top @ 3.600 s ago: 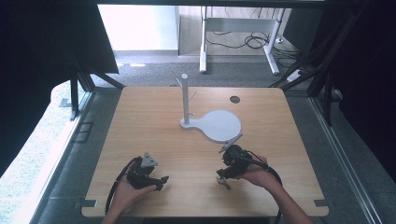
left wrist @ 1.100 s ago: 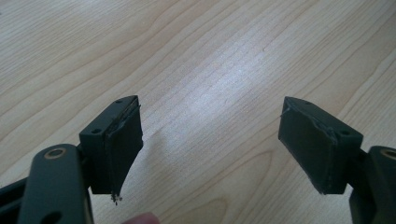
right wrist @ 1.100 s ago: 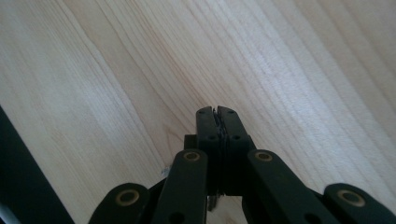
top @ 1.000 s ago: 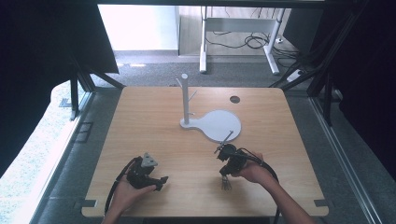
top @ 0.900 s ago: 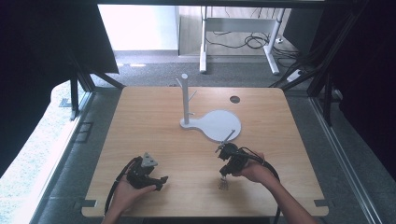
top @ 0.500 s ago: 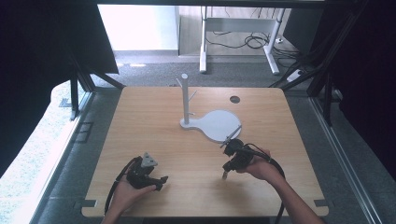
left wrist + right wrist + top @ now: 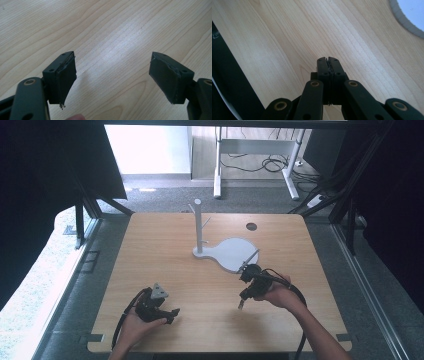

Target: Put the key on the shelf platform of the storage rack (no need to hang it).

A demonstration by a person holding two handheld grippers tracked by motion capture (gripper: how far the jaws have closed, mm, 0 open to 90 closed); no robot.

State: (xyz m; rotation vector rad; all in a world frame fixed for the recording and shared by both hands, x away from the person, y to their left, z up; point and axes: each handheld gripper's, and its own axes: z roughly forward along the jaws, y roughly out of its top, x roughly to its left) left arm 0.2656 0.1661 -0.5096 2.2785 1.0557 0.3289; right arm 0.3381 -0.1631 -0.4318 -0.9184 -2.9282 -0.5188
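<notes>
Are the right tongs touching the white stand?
Apart. The right gripper view shows the shut right tongs over bare table, with wood between them and the stand's base.

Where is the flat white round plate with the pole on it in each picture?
High view: the flat white round plate lies mid-way across the light wooden table, just beyond the right tongs.
Right gripper view: its curved grey edge fills the top right corner, past the shut right tongs.
Left gripper view: the open left tongs frame bare wood.
Shared landmark: the table's pale wood grain.
</notes>
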